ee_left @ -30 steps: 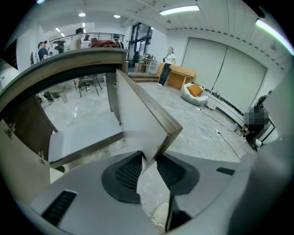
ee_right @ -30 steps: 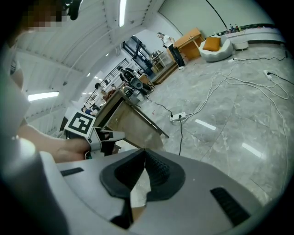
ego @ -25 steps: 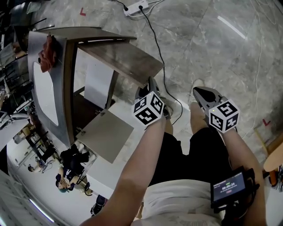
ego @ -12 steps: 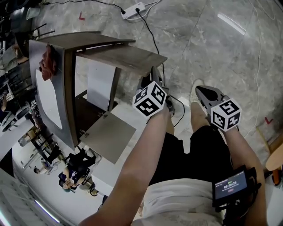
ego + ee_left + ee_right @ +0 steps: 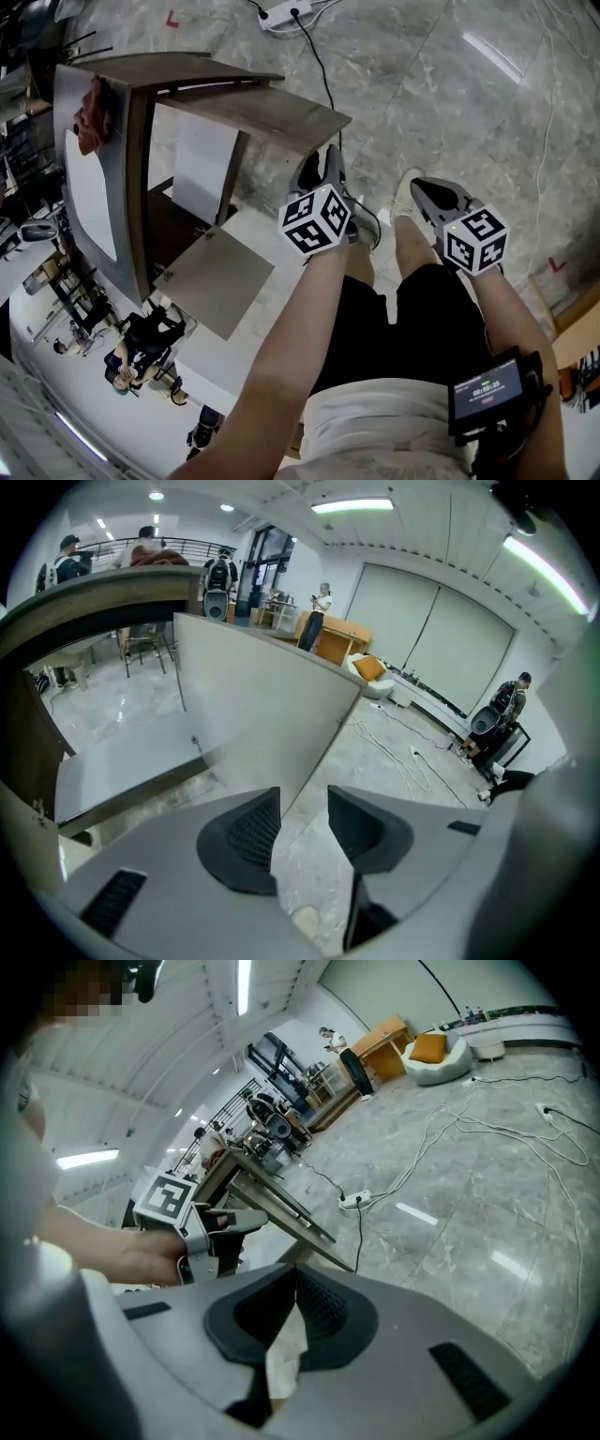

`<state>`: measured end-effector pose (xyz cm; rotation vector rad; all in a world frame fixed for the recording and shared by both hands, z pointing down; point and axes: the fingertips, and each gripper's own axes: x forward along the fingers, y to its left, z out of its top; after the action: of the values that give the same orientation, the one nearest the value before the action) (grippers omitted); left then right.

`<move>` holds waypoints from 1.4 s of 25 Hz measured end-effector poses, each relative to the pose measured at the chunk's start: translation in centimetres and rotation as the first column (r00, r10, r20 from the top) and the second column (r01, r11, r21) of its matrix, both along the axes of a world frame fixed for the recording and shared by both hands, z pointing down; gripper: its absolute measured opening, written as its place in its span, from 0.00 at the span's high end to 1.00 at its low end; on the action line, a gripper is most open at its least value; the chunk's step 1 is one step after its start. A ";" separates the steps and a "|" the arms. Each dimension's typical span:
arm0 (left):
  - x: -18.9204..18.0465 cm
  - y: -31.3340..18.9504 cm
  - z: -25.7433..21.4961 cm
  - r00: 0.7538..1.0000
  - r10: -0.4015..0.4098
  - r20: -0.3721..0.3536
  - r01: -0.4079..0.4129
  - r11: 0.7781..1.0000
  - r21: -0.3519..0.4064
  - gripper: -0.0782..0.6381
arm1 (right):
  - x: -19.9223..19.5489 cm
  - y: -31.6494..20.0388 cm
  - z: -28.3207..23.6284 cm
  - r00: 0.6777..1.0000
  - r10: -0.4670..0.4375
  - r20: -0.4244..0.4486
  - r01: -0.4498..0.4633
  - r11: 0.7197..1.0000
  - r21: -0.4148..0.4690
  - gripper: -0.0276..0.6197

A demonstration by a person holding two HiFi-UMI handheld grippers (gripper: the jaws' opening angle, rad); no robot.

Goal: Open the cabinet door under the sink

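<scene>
The sink cabinet (image 5: 141, 169) stands at the left of the head view with both doors swung out: a brown door (image 5: 272, 108) above and a grey-faced door (image 5: 216, 281) below. My left gripper (image 5: 321, 167) hovers just short of the brown door's free edge. Its jaws have just been opening and are open, with only floor showing between them. In the left gripper view that door's edge (image 5: 323, 752) runs down toward the gap in my left gripper (image 5: 303, 822). My right gripper (image 5: 419, 190) hangs over the floor to the right, shut on nothing.
A steel sink top (image 5: 89, 187) with a red cloth (image 5: 94, 103) crowns the cabinet. A power strip (image 5: 286, 11) and its black cable (image 5: 328, 84) lie on the marble floor beyond the door. The person's legs (image 5: 412, 309) and shoes are below the grippers.
The left gripper's jaws have parted and come away from the brown door's edge, which now lies a little beyond the fingertips. The right gripper has hardly moved.
</scene>
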<state>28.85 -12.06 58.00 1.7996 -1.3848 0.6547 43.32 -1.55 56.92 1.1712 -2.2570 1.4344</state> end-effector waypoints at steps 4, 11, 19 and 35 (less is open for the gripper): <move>-0.7 2.1 0.6 1.000 -0.002 -0.014 0.002 1.000 -0.005 0.66 | -0.7 -0.1 0.9 0.999 -0.045 -0.017 0.045 0.999 -0.009 0.94; -6.4 7.7 -0.7 1.000 -0.008 -0.027 0.009 0.999 0.038 0.75 | -6.3 0.6 0.0 0.980 -0.188 -0.058 0.190 0.981 0.026 0.94; -14.7 15.0 -3.9 0.995 -0.095 -0.031 0.097 0.994 0.056 0.88 | -13.5 2.5 -3.2 0.935 -0.345 -0.088 0.352 0.931 0.092 0.94; -28.1 24.6 -21.9 0.995 -0.070 -0.073 0.090 0.945 0.314 0.88 | -30.7 4.5 -22.8 0.825 -0.537 -0.179 0.564 0.752 0.341 0.94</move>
<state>0.79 12.49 36.11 1.9798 -1.5824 0.3438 12.61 2.94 34.09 0.5192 -2.5943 0.7329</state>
